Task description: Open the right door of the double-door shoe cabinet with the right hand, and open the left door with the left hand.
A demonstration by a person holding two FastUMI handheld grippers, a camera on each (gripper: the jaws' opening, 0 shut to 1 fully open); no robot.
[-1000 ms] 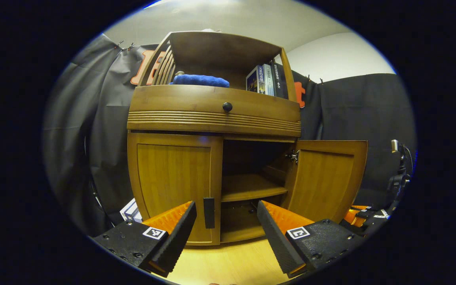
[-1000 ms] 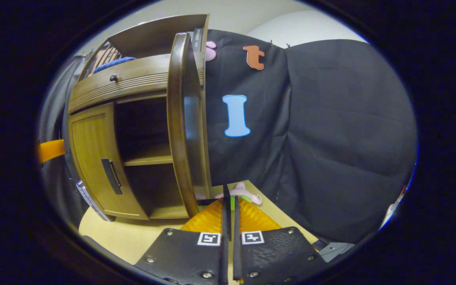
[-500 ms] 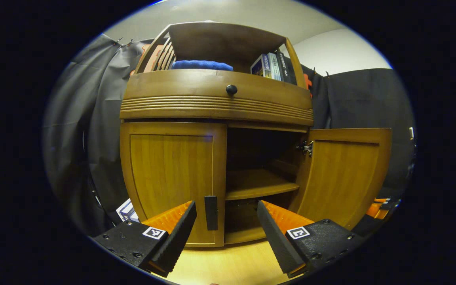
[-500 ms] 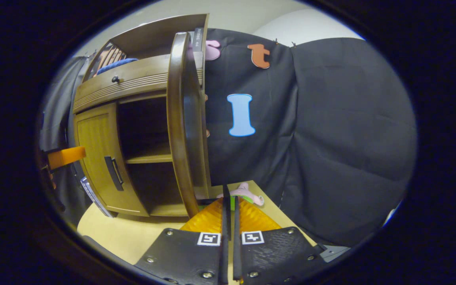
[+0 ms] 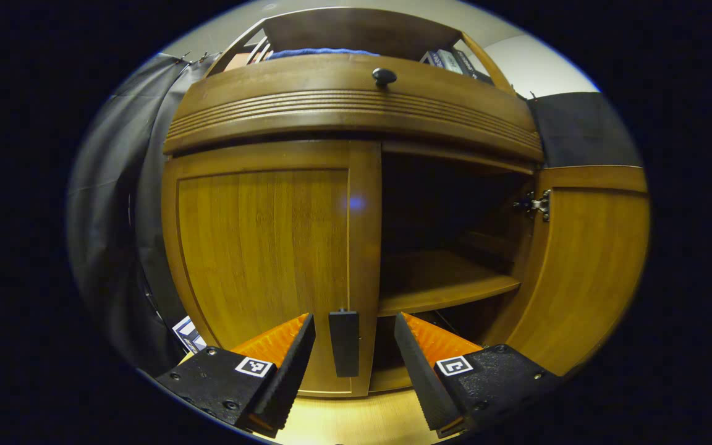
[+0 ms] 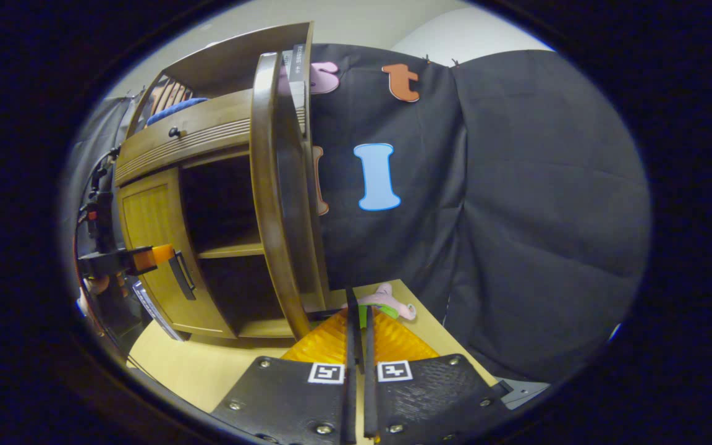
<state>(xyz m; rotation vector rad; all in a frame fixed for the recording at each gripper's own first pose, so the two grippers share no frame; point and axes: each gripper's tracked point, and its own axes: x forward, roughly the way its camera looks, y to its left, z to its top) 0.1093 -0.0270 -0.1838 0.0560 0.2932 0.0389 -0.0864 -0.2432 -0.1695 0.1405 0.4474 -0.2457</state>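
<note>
Now: two doors | right door (image 5: pixel 584 259) open | left door (image 5: pixel 263 259) closed | left gripper (image 5: pixel 354 337) jaws apart | right gripper (image 6: pixel 356 321) jaws together

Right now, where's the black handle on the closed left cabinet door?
In the left gripper view, the black bar handle sits low on the closed wooden left door's right edge, between the open left gripper's fingers, beside the open compartment.

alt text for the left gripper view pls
The open left gripper hovers with its fingers either side of the dark handle on the closed left door. The right door stands open, showing an inner shelf.
</note>
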